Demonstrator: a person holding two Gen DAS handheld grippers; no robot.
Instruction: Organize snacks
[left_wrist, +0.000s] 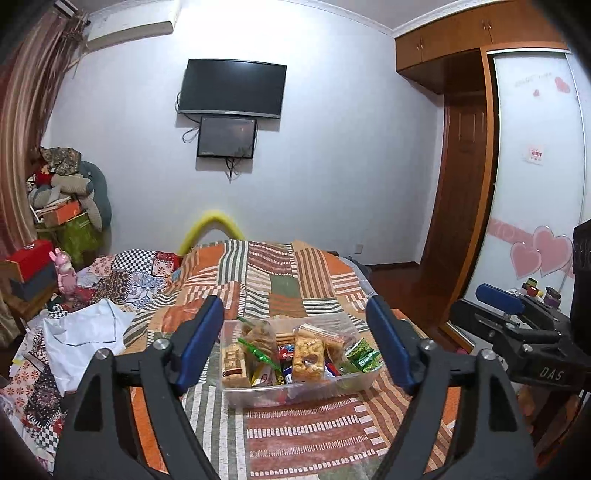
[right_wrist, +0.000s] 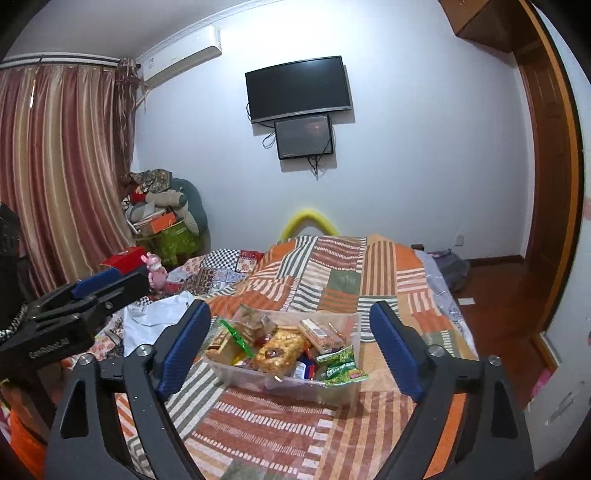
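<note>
Both the left tongs (left_wrist: 295, 343) and right tongs (right_wrist: 291, 347) stood wide apart and empty above the bedspread (left_wrist: 295, 273), with the clear snack bin (left_wrist: 258, 397) resting ahead, framed between each pair of fingers.

A: What lies ahead of the left gripper (left_wrist: 295, 343)?
B: Bare bedspread (left_wrist: 295, 435) leads up to the bin (left_wrist: 295, 391); its near wall blocks low entry, but the top is uncovered.
A: And its sides?
B: White cloth (left_wrist: 88, 332) left, right gripper (left_wrist: 498, 295) close by on the right.
</note>
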